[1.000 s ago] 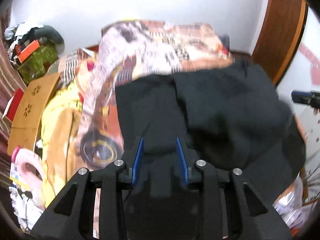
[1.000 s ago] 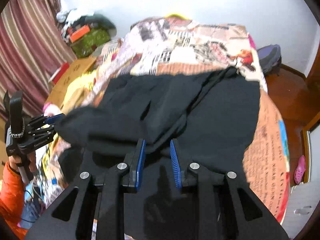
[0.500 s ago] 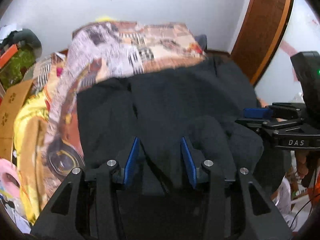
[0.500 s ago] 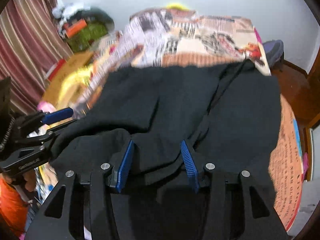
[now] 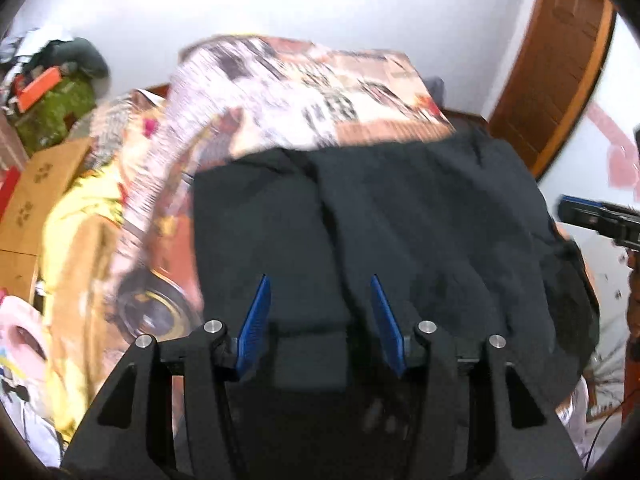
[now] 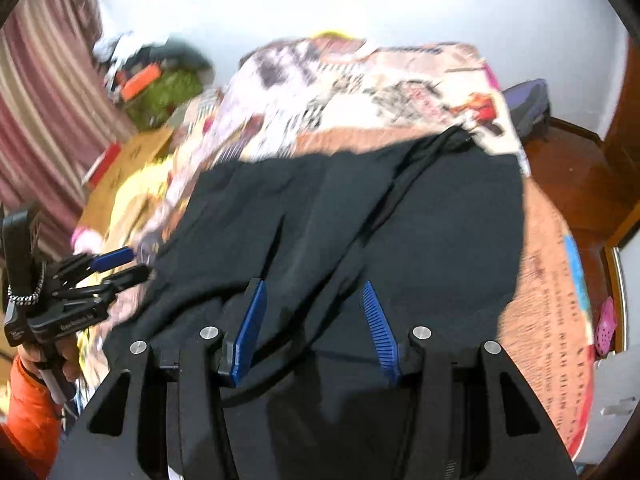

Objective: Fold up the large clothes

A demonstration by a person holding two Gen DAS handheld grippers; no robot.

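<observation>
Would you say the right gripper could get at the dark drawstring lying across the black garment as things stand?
Probably yes: the right gripper is open, and the drawstring runs across the black garment towards its fingers, with nothing over it.

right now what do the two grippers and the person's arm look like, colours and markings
Both are the same build: black angular frames with round silver bolt heads and two ribbed blue finger pads, as on the left gripper and right gripper. Seen from the right wrist view, the left one carries small white lettering, too blurred to read, and a beaded metal chain on its handle. The hand gripping it wears an orange sleeve.
</observation>
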